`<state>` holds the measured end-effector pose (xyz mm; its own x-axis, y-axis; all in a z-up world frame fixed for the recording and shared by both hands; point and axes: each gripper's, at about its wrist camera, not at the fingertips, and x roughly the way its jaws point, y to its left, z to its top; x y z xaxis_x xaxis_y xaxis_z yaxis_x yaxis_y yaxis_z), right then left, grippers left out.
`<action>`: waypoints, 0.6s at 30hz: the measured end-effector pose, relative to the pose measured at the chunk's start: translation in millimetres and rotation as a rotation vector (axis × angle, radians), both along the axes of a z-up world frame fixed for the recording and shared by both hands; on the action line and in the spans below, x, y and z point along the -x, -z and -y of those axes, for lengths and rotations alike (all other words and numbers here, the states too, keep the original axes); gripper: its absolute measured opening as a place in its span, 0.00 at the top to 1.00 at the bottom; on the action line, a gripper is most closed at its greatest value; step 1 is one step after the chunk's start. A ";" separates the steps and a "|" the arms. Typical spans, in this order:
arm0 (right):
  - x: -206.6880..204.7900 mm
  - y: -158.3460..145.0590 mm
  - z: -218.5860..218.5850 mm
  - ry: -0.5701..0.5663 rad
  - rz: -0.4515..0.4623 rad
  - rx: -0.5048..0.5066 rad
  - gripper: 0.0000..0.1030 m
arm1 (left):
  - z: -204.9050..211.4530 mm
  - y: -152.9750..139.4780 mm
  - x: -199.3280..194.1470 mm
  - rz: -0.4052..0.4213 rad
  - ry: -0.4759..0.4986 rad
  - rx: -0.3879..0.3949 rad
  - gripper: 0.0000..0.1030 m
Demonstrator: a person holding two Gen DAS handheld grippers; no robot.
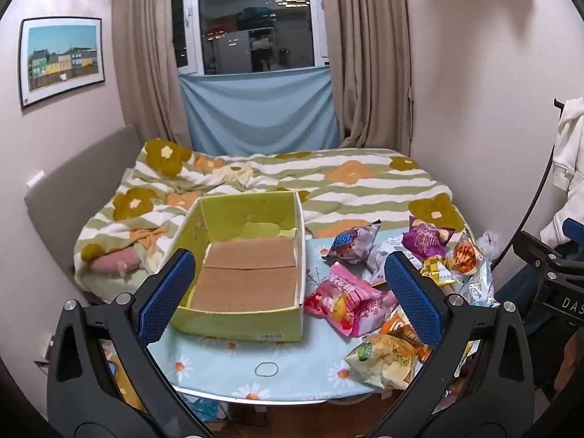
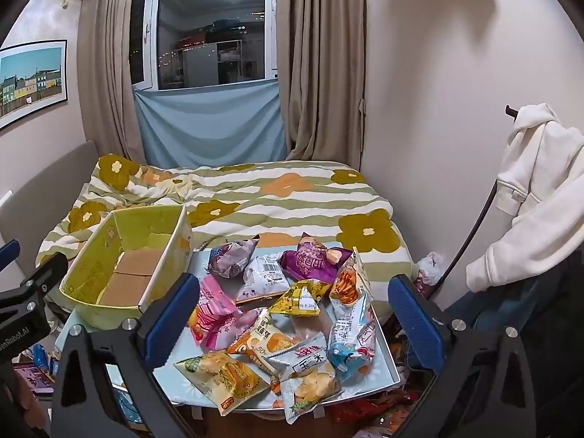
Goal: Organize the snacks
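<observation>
An open, empty yellow-green cardboard box (image 1: 241,306) sits on the left of a small table with a daisy cloth (image 1: 226,365); it also shows in the right wrist view (image 2: 91,273). Several snack packets lie in a pile on the right: a pink one (image 1: 346,299) (image 2: 215,310), a purple one (image 1: 427,241) (image 2: 310,259), a yellow-green one (image 1: 383,361) (image 2: 222,372). My left gripper (image 1: 292,295) is open and empty, above the table's near edge. My right gripper (image 2: 292,317) is open and empty, above the snack pile.
A bed with a flower-patterned quilt (image 1: 328,179) lies behind the table. A white hoodie (image 2: 536,182) hangs at the right. The right gripper's body (image 1: 554,277) shows at the left view's right edge. Clutter lies on the floor below the table (image 2: 365,412).
</observation>
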<state>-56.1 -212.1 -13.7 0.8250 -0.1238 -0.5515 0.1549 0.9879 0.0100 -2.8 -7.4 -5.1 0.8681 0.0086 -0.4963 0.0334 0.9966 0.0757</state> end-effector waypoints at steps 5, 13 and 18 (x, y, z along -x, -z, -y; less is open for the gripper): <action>2.2 2.7 -1.7 0.011 -0.005 -0.002 0.00 | 6.5 -1.4 -0.5 -0.002 0.000 0.003 0.00; 2.7 2.3 -2.9 0.009 -0.012 0.000 0.00 | -0.4 -0.5 2.3 -0.005 0.000 0.007 0.00; 2.6 2.5 -2.8 0.010 -0.011 0.001 0.00 | -0.2 -0.4 3.5 -0.005 0.001 0.007 0.00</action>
